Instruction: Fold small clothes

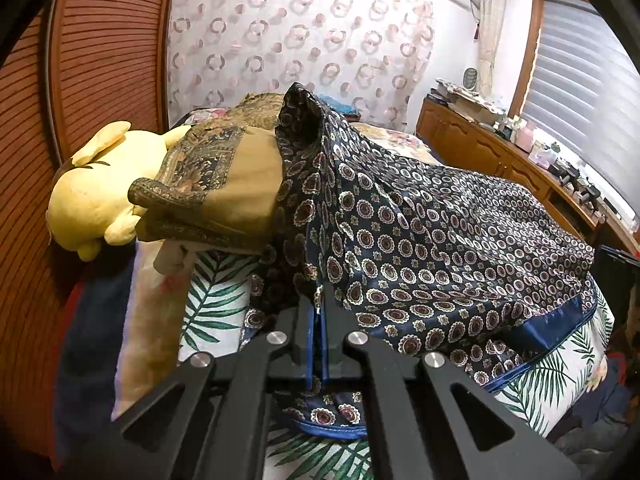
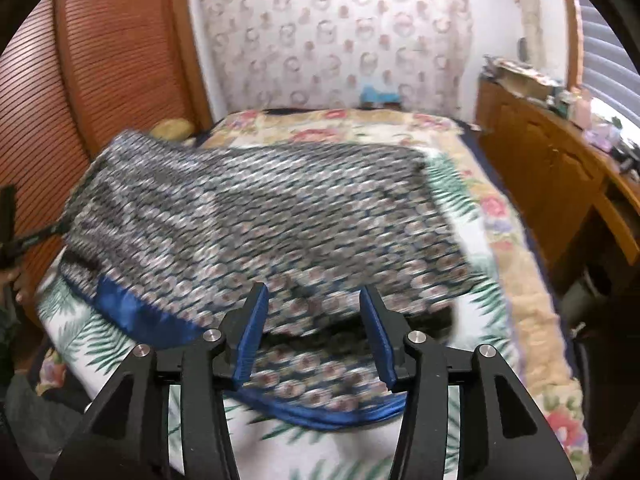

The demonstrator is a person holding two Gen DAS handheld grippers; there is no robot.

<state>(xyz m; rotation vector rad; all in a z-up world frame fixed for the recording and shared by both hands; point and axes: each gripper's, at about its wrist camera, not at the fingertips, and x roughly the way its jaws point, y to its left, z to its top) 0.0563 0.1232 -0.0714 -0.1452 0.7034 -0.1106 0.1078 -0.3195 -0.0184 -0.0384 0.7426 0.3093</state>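
A dark navy cloth (image 1: pixel 432 240) with round medallion print and a blue satin border lies over the bed. My left gripper (image 1: pixel 319 320) is shut on its edge and the fabric rises in a peak ahead of it. In the right wrist view the same cloth (image 2: pixel 260 220) is blurred and spreads across the bed, its blue border near the front. My right gripper (image 2: pixel 314 312) is open, with its blue pads (image 2: pixel 252 332) just above the cloth's near edge, holding nothing.
A palm-leaf sheet (image 1: pixel 216 304) over a floral quilt (image 2: pixel 504 216) covers the bed. A folded tan patterned cloth (image 1: pixel 224 184) lies on a yellow plush toy (image 1: pixel 92 196) at the left. A wooden louvred wardrobe (image 1: pixel 100 60) stands left, a cluttered wooden cabinet (image 2: pixel 552 160) right.
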